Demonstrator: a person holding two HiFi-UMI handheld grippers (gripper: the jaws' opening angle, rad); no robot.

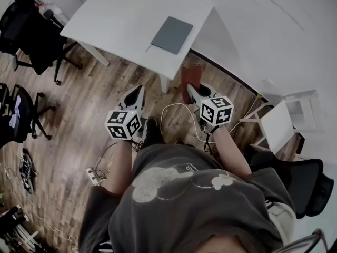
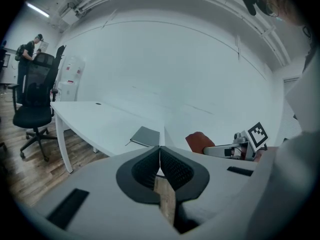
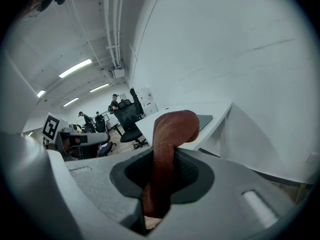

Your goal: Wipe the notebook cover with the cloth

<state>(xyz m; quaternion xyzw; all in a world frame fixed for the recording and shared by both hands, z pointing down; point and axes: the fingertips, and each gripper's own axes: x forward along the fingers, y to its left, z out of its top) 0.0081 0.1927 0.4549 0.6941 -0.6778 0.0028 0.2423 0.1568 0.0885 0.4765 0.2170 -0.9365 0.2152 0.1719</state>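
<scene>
Well, on your left, your left gripper point(image 1: 138, 91) hangs over the wood floor point(image 1: 79, 104), short of the white table point(image 1: 121, 20). Its jaws are pressed together with nothing between them. Ahead of it and slightly to the right, the grey notebook point(image 1: 171, 35) lies flat and closed close to the table's near edge, apart from both grippers. Further right, your right gripper point(image 1: 190, 88) has its jaws clamped on the reddish-brown cloth point(image 1: 191, 74). The cloth sticks out past the tips and curls over, below the table's edge and clear of the notebook.
</scene>
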